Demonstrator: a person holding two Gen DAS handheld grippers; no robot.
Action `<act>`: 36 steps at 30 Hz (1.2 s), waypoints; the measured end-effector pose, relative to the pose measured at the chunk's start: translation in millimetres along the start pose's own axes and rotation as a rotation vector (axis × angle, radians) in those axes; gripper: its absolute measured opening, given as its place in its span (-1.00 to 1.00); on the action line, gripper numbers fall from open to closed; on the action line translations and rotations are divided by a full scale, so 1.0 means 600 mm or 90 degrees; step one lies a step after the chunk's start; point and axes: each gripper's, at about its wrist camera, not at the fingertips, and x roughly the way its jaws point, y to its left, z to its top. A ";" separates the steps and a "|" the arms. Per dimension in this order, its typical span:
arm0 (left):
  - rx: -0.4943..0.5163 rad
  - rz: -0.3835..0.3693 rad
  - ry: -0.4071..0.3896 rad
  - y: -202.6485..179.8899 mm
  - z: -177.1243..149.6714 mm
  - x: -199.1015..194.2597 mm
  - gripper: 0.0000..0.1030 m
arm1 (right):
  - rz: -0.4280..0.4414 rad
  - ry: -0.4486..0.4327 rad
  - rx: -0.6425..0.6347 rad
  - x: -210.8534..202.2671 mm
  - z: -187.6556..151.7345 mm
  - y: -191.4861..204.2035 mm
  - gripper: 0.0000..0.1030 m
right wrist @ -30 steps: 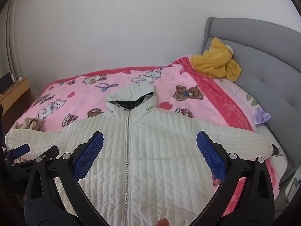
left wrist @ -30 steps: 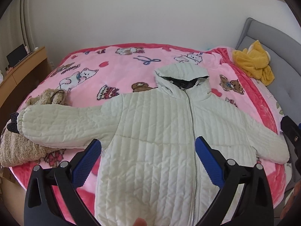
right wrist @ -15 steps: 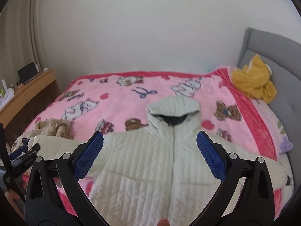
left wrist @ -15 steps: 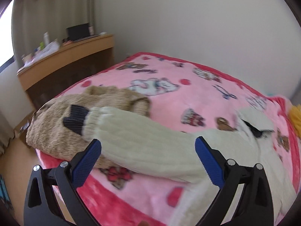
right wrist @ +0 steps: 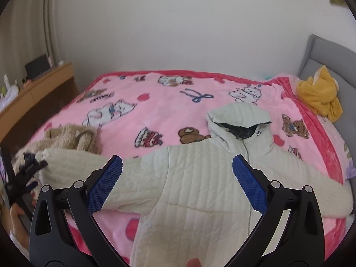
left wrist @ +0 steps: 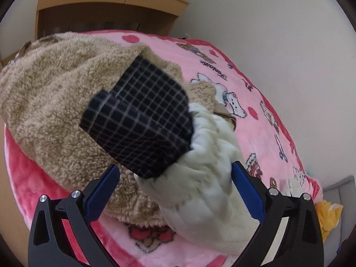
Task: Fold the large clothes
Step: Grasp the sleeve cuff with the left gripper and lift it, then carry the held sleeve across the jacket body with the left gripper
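Observation:
A cream quilted hooded jacket (right wrist: 200, 184) lies spread front-up on the pink bed, sleeves out to both sides. Its left sleeve end (left wrist: 207, 178), with a dark checked cuff lining (left wrist: 142, 122) sticking out, fills the left wrist view. My left gripper (left wrist: 175, 189) is open with its blue pads either side of that sleeve end; it also shows in the right wrist view (right wrist: 26, 171) at the cuff. My right gripper (right wrist: 178, 182) is open and empty above the jacket's left shoulder and chest.
A tan fleece garment (left wrist: 55, 102) lies under the sleeve end at the bed's left edge. A yellow garment (right wrist: 320, 95) sits by the grey headboard (right wrist: 329, 53). A wooden desk (right wrist: 37, 89) stands left of the bed. The pink cartoon blanket (right wrist: 155, 102) covers the bed.
My left gripper has swung left and closed in on the sleeve's cuff, which now sits between its open fingers. My right gripper's view has shifted left over the jacket.

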 end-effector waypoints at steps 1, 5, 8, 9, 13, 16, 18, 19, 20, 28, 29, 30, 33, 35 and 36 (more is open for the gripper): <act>-0.009 -0.010 0.008 0.004 -0.001 0.007 0.90 | -0.007 0.000 -0.014 0.004 -0.002 0.007 0.85; -0.044 -0.052 0.030 0.009 -0.012 0.026 0.79 | -0.009 0.013 -0.059 0.021 -0.002 0.025 0.85; -0.050 -0.055 0.034 0.003 -0.019 0.033 0.32 | -0.007 0.014 -0.066 0.025 -0.002 0.026 0.84; -0.056 -0.056 0.036 0.003 -0.018 0.037 0.26 | -0.007 0.020 -0.066 0.027 -0.002 0.027 0.84; -0.100 -0.065 0.051 -0.002 -0.023 0.055 -0.30 | 0.001 0.041 -0.051 0.032 -0.001 0.016 0.75; -0.120 -0.075 0.048 -0.016 -0.034 0.055 -0.56 | -0.005 0.047 -0.048 0.032 0.000 0.001 0.75; -0.088 -0.079 0.021 -0.048 -0.039 0.035 -0.59 | -0.018 0.049 -0.050 0.031 0.002 -0.012 0.74; -0.080 -0.089 0.010 -0.057 -0.041 0.027 -0.60 | -0.026 0.047 -0.048 0.028 0.003 -0.021 0.74; -0.073 -0.104 -0.003 -0.075 -0.046 0.012 -0.61 | -0.034 0.046 -0.045 0.025 0.005 -0.034 0.75; 0.093 -0.200 -0.081 -0.355 -0.111 -0.098 -0.63 | -0.082 0.030 -0.002 0.016 0.013 -0.158 0.77; 0.113 -0.215 -0.079 -0.388 -0.129 -0.102 -0.63 | -0.089 0.031 0.004 0.023 0.010 -0.185 0.77; 0.137 -0.230 -0.078 -0.424 -0.149 -0.104 -0.63 | -0.097 0.033 0.005 0.029 0.006 -0.203 0.78; 0.228 -0.253 -0.075 -0.541 -0.250 -0.100 -0.63 | -0.168 0.033 0.010 0.049 -0.015 -0.293 0.79; 0.268 -0.261 -0.060 -0.583 -0.306 -0.089 -0.63 | -0.221 0.042 0.023 0.053 -0.029 -0.350 0.79; 0.285 -0.269 -0.050 -0.607 -0.335 -0.083 -0.63 | -0.241 0.047 0.037 0.054 -0.038 -0.388 0.79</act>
